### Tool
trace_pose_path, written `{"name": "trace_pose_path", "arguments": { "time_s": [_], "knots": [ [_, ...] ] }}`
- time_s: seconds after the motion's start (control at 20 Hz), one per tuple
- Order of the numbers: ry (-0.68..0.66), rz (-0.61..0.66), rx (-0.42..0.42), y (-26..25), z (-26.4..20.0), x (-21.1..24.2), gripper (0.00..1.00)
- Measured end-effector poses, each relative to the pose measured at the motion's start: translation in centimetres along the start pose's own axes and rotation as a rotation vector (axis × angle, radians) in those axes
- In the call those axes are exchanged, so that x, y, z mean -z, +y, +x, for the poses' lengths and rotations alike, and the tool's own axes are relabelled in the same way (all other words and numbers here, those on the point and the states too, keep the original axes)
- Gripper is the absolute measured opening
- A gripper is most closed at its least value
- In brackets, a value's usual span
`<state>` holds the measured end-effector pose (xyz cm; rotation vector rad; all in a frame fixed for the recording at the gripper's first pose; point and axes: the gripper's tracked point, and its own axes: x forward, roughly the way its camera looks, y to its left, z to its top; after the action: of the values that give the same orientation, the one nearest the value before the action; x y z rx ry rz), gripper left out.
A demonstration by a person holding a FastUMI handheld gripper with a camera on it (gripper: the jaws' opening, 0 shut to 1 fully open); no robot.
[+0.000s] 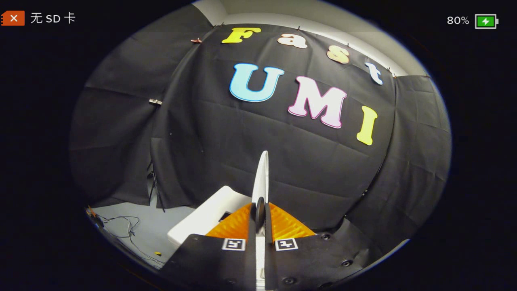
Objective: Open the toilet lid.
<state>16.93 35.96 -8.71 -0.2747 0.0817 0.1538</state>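
Note:
The white toilet lid (262,173) shows edge-on as a thin upright blade, running from between my fingers up and ahead of them. My gripper (260,210) is shut on the lid's edge, one finger pressing each face. The white toilet body (202,220) lies just left of and beyond the fingers, with a dark opening beside the lid's base.
Black cloth walls close the booth ahead and on both sides. A grey floor (133,218) lies to the left with a loose cable (125,230) on it, and a thin stand leg (157,194) rises by the cloth.

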Motion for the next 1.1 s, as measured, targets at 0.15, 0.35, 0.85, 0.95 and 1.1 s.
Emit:
{"name": "trace_pose_path", "arguments": {
  "time_s": [0.15, 0.35, 0.85, 0.95, 1.1],
  "knots": [
    [-0.058, -0.028, -0.002, 0.0, -0.7, -1.9, 0.39],
    [-0.088, -0.057, -0.032, 0.1, -1.9, -2.6, 0.87],
    [-0.160, 0.056, -0.027, -4.4, -7.1, -6.5, 0.99],
    [-0.171, 0.082, -0.020, -5.8, -8.1, -7.4, 0.99],
    [-0.186, 0.104, 0.005, -8.2, -9.2, -8.6, 0.99]
  ]
}}
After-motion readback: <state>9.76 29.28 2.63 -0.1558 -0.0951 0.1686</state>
